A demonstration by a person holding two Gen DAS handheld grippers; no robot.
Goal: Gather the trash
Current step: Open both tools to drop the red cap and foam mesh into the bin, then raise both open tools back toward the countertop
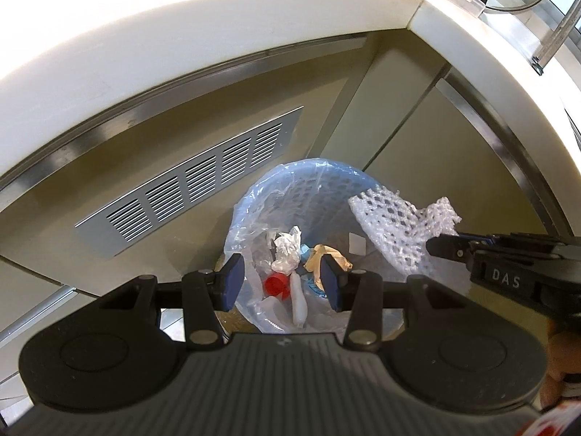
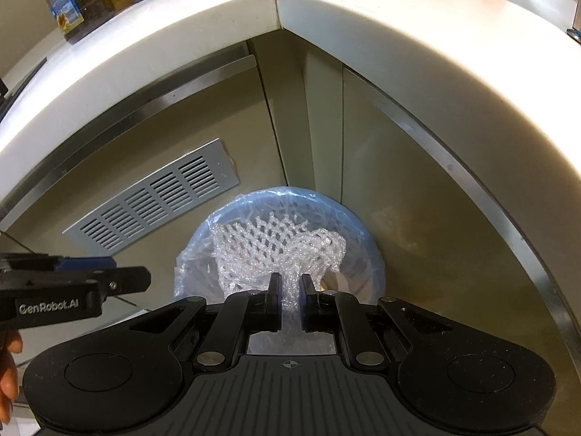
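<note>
Between my right gripper's [image 2: 289, 299] pads, pinched narrow, hangs the foam net [image 2: 276, 247], directly above the lined bin [image 2: 366, 239]; release should drop it straight in. My left gripper [image 1: 281, 283] stands part open, empty, over the bin's other trash. Beyond: cabinet vent [image 2: 152, 200], countertop [image 2: 326, 3].

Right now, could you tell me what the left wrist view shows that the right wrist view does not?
Only the left wrist view shows the trash in the bin: a red cap, crumpled white paper and a tan scrap, seen between the open left gripper. Only the right wrist view shows bottles on the counter. Both show the blue bin with its plastic liner, the wall vent, and the foam net held by the right gripper above the bin.
</note>
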